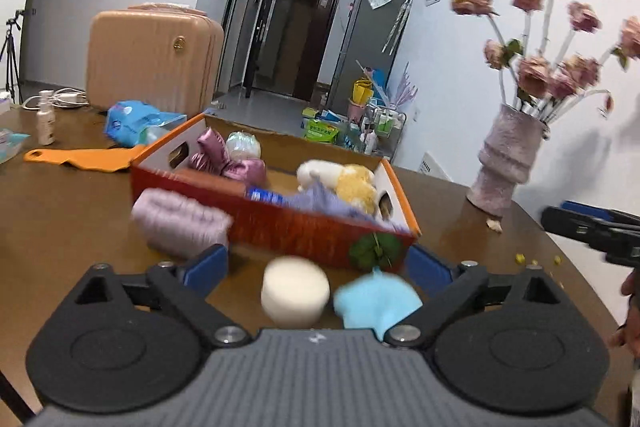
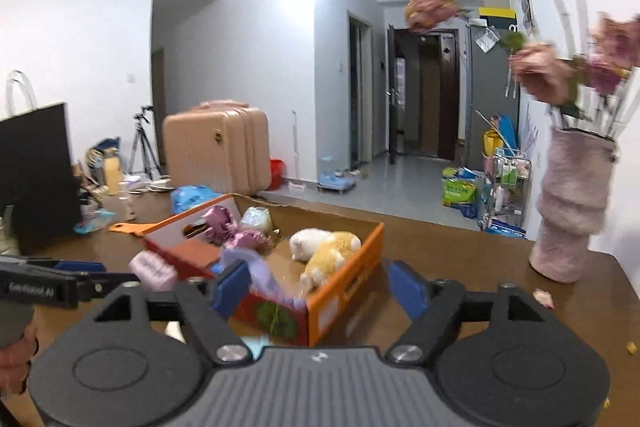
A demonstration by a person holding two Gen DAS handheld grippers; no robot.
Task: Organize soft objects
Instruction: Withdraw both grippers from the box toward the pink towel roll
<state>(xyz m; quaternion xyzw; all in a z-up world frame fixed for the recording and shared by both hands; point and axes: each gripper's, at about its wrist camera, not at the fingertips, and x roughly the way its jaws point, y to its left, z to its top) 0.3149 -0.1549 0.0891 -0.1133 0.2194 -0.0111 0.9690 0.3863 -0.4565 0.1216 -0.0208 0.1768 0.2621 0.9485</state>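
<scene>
An orange and red cardboard box [image 1: 288, 227] stands on the brown table. It holds a white and yellow plush toy [image 1: 344, 183], a purple satin bow [image 1: 224, 159], a netted white bundle [image 1: 242, 145] and a lavender cloth [image 1: 320, 201]. A fluffy pink roll [image 1: 180, 227] lies against the box's left outer wall. My left gripper [image 1: 318, 265] is open, with a white cylinder [image 1: 296, 291] and a light blue soft thing [image 1: 376, 301] lying loose between its fingers. My right gripper [image 2: 320, 287] is open around the box's near corner [image 2: 344, 291], beside the draped lavender cloth [image 2: 260, 275].
A pink vase of flowers [image 1: 504, 163] stands on the table right of the box. Behind the box lie an orange flat tool [image 1: 80, 159], a blue packet [image 1: 136, 123] and a small bottle [image 1: 45, 119]. A peach suitcase [image 1: 152, 63] stands beyond. A black panel [image 2: 36, 175] is at far left.
</scene>
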